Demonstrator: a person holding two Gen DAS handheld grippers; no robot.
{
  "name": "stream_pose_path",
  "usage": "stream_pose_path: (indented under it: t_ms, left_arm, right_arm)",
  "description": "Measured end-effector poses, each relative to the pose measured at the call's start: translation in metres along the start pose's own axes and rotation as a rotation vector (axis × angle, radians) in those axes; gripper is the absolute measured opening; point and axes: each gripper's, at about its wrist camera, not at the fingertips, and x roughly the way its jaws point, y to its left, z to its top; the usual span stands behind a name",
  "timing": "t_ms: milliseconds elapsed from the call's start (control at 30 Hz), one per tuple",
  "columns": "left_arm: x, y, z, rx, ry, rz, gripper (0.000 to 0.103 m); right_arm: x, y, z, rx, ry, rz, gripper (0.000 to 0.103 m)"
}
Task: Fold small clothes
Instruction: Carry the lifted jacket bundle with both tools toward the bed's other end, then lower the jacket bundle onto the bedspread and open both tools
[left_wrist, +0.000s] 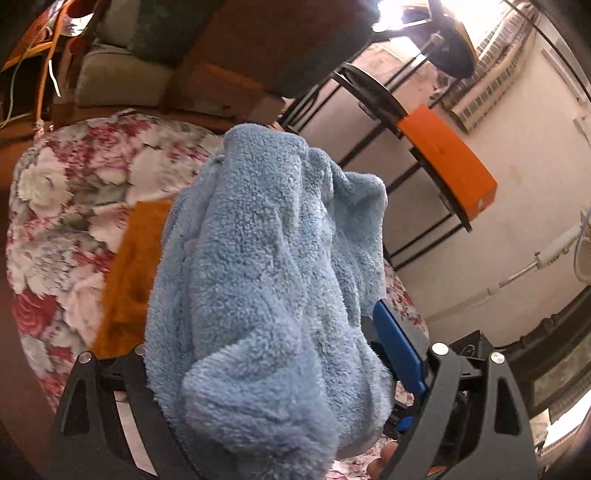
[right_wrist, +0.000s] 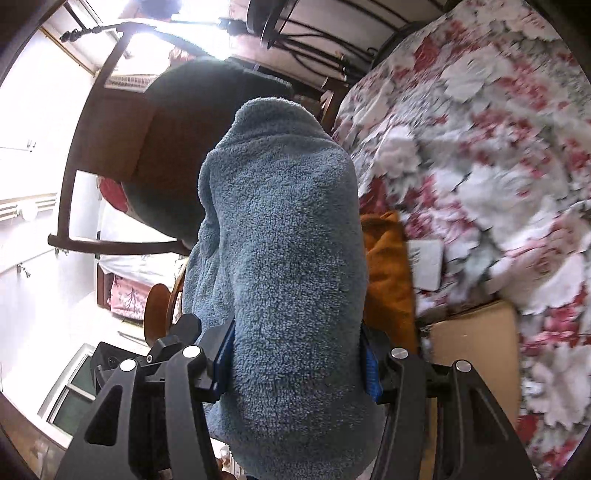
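A fluffy light-blue cloth (left_wrist: 258, 266) fills the middle of the left wrist view and drapes over my left gripper (left_wrist: 280, 350). One blue pad (left_wrist: 397, 350) shows beside it; the other is hidden under the fabric. In the right wrist view the same blue cloth (right_wrist: 284, 240) stands bunched between the blue pads (right_wrist: 369, 373) of my right gripper (right_wrist: 295, 354), which is shut on it. Both grippers hold the cloth lifted above the floral bedspread (left_wrist: 74, 177). An orange cloth (left_wrist: 133, 269) lies on the bed behind it, also in the right wrist view (right_wrist: 388, 269).
The floral bedspread (right_wrist: 480, 147) covers the bed. A cardboard box (right_wrist: 476, 343) and a white card (right_wrist: 428, 266) lie near the orange cloth. A black metal shelf with an orange box (left_wrist: 447, 162) stands beside the bed. A dark chair (right_wrist: 177, 147) is at the left.
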Motion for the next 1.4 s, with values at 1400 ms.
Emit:
stream_pose_path:
  t_ms: [1400]
  left_arm:
    - [0.019, 0.053, 0.008, 0.003, 0.087, 0.437, 0.098]
  right_arm:
    - [0.032, 0.030, -0.029, -0.299, 0.040, -0.328, 0.068]
